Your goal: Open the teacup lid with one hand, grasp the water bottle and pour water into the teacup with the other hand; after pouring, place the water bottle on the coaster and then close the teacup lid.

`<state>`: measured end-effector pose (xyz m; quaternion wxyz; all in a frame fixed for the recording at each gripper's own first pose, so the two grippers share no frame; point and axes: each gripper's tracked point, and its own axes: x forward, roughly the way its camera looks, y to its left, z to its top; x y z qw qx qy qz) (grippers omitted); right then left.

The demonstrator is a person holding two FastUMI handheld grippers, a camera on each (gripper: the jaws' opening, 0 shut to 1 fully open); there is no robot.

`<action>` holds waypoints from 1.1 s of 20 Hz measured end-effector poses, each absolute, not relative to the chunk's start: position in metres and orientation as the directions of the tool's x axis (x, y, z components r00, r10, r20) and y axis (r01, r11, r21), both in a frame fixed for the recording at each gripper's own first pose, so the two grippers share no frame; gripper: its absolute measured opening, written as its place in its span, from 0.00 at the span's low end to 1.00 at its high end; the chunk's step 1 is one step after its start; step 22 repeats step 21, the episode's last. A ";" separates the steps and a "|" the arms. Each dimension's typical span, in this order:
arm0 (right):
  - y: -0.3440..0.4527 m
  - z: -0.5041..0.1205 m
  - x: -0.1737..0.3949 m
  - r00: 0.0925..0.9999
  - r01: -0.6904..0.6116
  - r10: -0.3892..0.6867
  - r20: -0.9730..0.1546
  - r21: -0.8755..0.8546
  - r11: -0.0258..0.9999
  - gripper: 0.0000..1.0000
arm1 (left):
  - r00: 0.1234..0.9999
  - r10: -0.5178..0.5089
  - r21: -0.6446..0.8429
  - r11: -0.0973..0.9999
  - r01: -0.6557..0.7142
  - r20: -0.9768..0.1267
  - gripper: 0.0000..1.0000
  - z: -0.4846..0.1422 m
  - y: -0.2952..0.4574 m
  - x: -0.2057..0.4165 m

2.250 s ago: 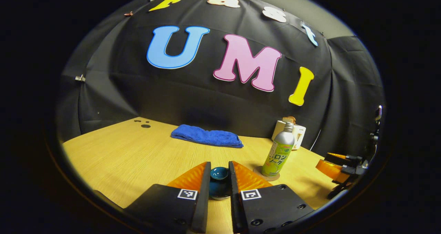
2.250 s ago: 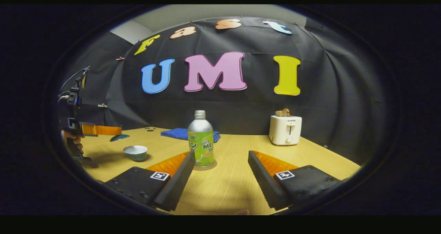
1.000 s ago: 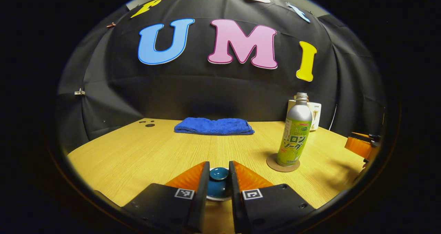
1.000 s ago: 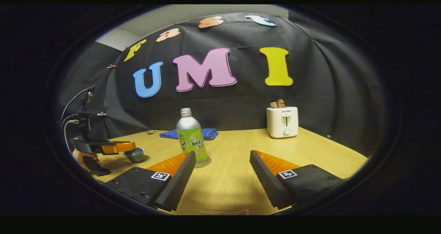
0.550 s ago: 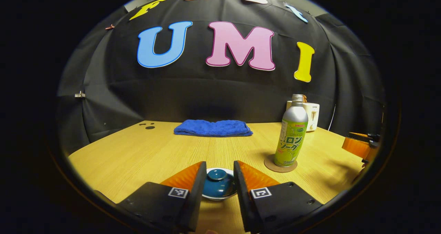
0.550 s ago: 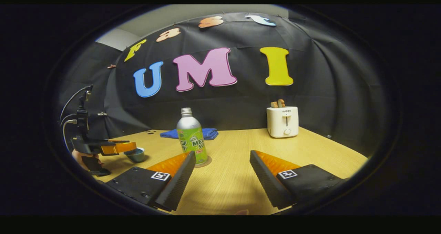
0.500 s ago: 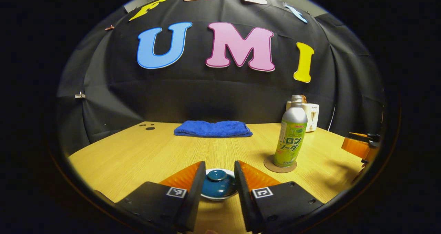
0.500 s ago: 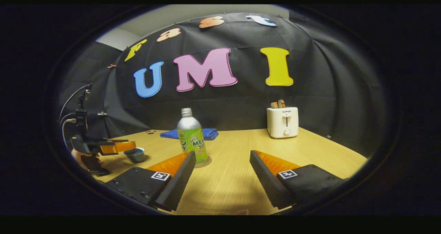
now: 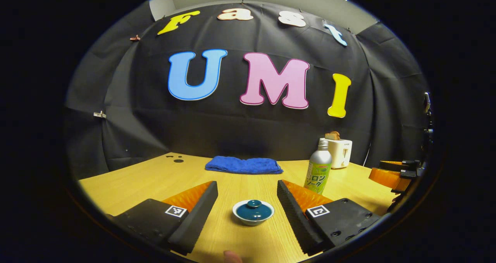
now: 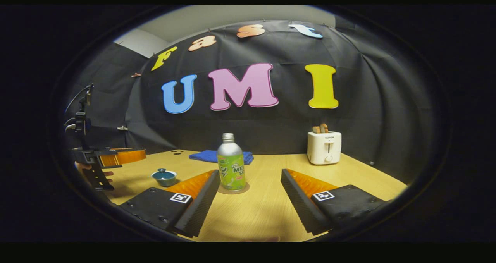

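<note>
The teacup (image 9: pixel 253 217) stands on the wooden table with its teal knobbed lid (image 9: pixel 253 210) on it. My left gripper (image 9: pixel 247 191) is open, drawn back and a little above the cup, touching nothing. In the right gripper view the covered teacup (image 10: pixel 164 176) sits at the left with the left gripper (image 10: pixel 116 156) held above and beside it. The silver and green water bottle (image 10: pixel 231 163) stands upright on a round coaster (image 10: pixel 233 189). It appears as well in the left gripper view, bottle (image 9: pixel 319 167). My right gripper (image 10: pixel 249 181) is open, short of the bottle.
A folded blue towel (image 9: pixel 244 165) lies at the back of the table (image 9: pixel 128 179). A white toaster (image 10: pixel 324 147) with bread in it stands at the back right. A hand (image 10: pixel 90 171) holds the left gripper at the table's left edge.
My left gripper set the lid down on the teacup, opened its fingers and pulled back and up. The right gripper stayed open and drew slightly back from the bottle.
</note>
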<state>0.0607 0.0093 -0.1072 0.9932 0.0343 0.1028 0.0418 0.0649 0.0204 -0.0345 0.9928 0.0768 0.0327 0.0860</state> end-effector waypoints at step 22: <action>0.040 -0.082 0.045 0.984 -0.104 0.099 -0.149 -0.022 0.994 0.96 | 0.988 0.128 0.037 0.991 -0.126 -0.083 0.95 -0.048 0.018 0.033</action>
